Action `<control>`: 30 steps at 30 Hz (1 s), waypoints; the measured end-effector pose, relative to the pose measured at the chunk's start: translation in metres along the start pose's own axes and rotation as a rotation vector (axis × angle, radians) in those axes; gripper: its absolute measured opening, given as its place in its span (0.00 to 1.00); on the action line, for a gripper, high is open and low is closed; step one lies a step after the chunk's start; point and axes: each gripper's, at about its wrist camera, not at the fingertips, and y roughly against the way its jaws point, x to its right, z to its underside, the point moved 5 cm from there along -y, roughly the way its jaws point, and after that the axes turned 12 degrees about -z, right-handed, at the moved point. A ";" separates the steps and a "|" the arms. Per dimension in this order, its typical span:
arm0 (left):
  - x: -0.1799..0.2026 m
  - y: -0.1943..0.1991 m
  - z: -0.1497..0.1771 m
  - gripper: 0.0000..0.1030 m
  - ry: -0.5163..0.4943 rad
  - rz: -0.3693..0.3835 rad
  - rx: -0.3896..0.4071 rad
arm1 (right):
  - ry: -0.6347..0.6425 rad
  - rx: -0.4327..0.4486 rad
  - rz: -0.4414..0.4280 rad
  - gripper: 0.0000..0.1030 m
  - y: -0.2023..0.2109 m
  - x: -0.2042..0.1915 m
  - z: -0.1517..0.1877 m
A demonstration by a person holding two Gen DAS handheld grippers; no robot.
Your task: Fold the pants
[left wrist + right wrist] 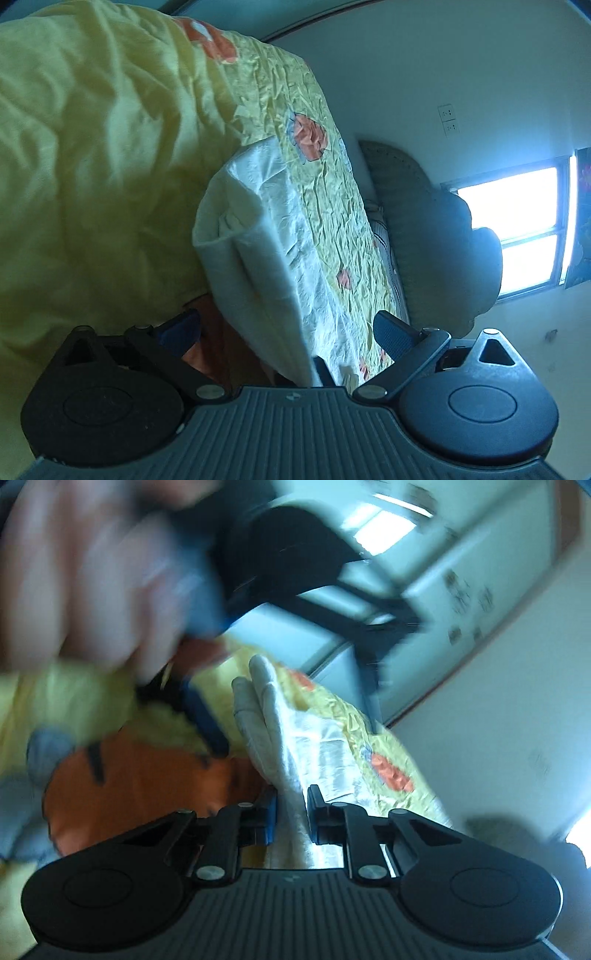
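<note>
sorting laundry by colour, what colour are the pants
White or pale cream pants, clearest in the left wrist view.

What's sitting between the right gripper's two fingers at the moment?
A fold of the white pants runs up between the right gripper fingers, which have closed in on it. The right wrist view shows this; the cloth fills the narrow gap.

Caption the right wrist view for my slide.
Right gripper pinches pale pants fabric above yellow patterned bedding.

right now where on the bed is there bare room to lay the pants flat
Free: the floral sheet between the white pants and the bed's far edge. Crowded: the yellow blanket bunches on the other side, and the right claw is shut on the pants.
</note>
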 end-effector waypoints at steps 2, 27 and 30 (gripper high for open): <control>0.004 -0.010 -0.005 0.96 -0.005 -0.002 0.005 | -0.082 0.006 -0.047 0.16 0.007 0.016 0.002; 0.125 0.022 0.045 0.13 -0.599 -0.274 0.389 | -0.690 0.124 -0.246 0.17 -0.022 0.142 0.018; 0.160 0.021 0.069 0.13 -0.652 -0.236 0.399 | -0.756 0.219 -0.222 0.17 0.002 0.163 0.024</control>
